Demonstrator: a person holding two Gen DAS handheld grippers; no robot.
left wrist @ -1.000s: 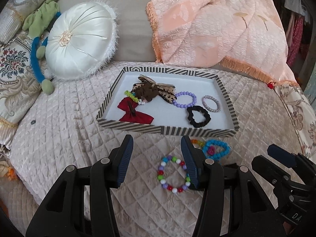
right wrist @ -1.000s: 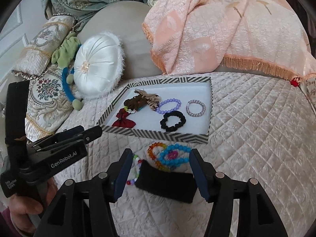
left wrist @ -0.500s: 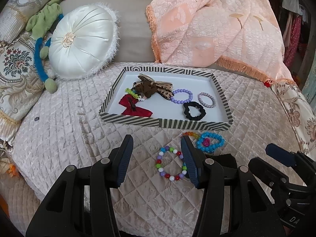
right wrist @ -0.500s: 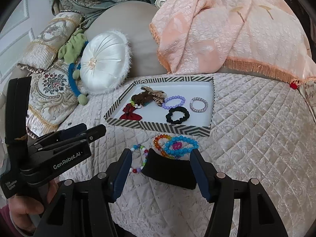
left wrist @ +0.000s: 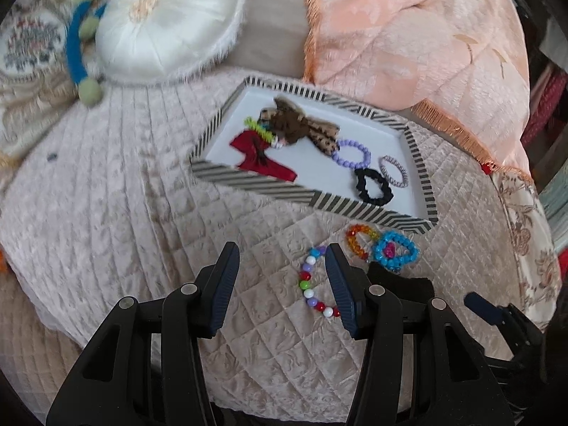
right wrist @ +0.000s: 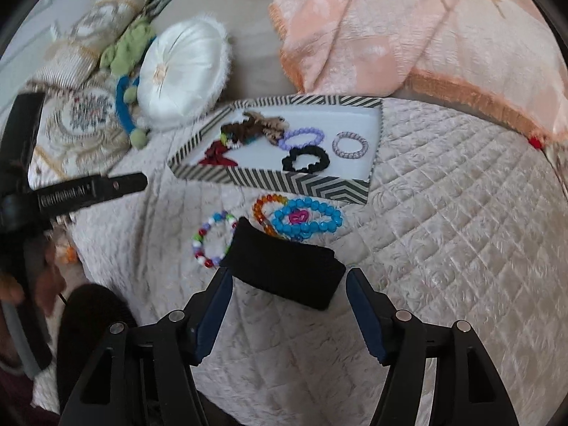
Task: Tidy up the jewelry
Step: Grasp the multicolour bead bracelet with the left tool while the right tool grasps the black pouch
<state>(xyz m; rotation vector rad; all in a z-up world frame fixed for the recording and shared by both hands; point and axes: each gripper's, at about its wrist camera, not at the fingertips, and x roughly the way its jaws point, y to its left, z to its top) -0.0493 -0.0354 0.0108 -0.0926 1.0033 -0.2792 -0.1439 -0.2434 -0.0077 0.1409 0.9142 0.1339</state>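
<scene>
Beaded in many colours, the bracelet (left wrist: pixel 317 282) that had lain centred between the fingers of the left hand-held gripper (left wrist: pixel 280 285) a second earlier was now seen beside its right finger, on the bed before the tray (left wrist: pixel 245 178). Both it and the right hand-held gripper (right wrist: pixel 288 310) were held wide open and empty, so no pickup was judged begun.
</scene>
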